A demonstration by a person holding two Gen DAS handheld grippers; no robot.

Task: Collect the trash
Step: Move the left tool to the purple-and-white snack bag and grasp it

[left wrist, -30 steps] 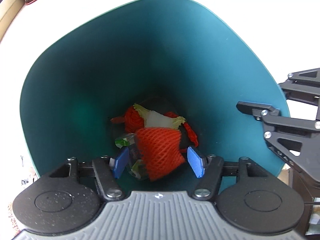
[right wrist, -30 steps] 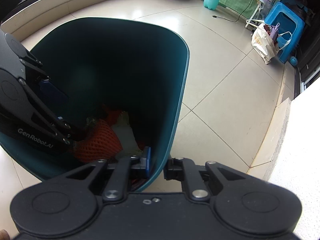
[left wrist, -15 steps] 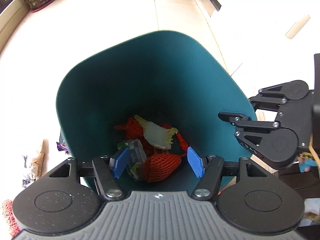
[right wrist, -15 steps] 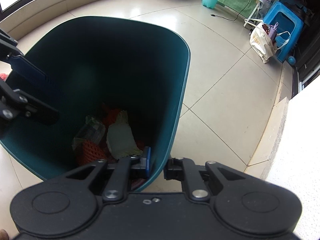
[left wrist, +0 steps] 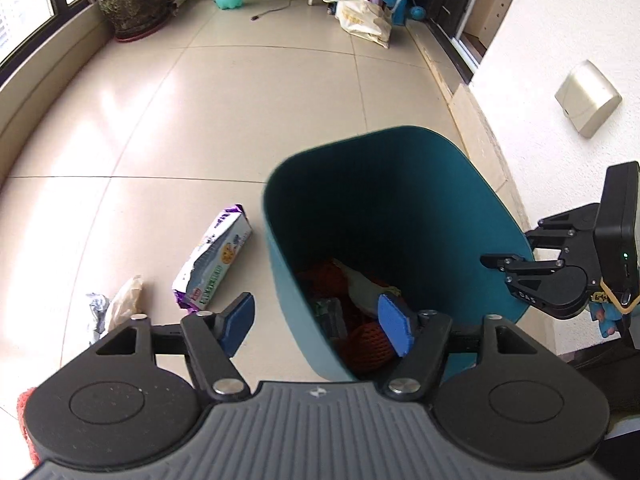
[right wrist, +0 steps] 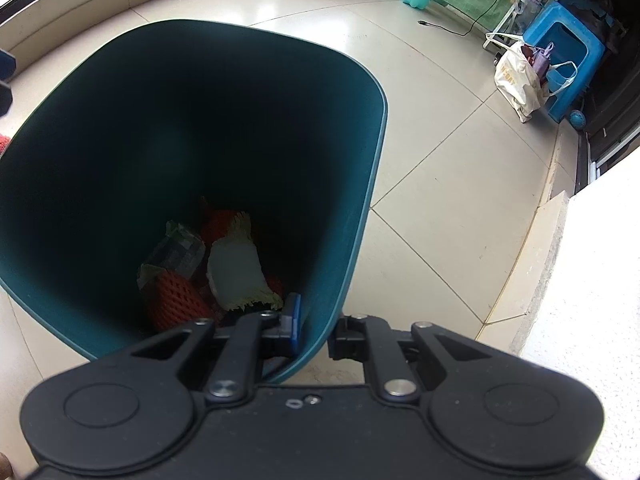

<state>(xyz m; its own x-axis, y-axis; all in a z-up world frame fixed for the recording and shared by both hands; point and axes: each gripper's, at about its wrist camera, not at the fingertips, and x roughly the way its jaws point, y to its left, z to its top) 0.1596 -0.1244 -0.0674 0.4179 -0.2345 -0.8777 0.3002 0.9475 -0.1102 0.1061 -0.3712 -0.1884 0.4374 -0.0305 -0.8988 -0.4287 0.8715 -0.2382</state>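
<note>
Right claw (right wrist: 314, 326) is clenched on the bin (right wrist: 376, 152) rim, thin-wall pinch only, so the tilted bin could slip or twist and spill its trash. Left claw (left wrist: 318, 326) is released and empty; wrapper (left wrist: 214, 262) and scraps (left wrist: 116, 306) lie on the floor beside the bin, the wrapper likely to slide on a sloppy grab.

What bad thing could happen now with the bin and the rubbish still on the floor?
The right tool pinches only the thin rim of the teal bin, so the bin might slip or tip, spilling the orange net and the other rubbish inside. The left tool is open and empty right at the bin's near wall; swinging toward the purple snack wrapper on the floor, it could knock the bin. The crumpled scraps beside the wrapper could get missed.
</note>
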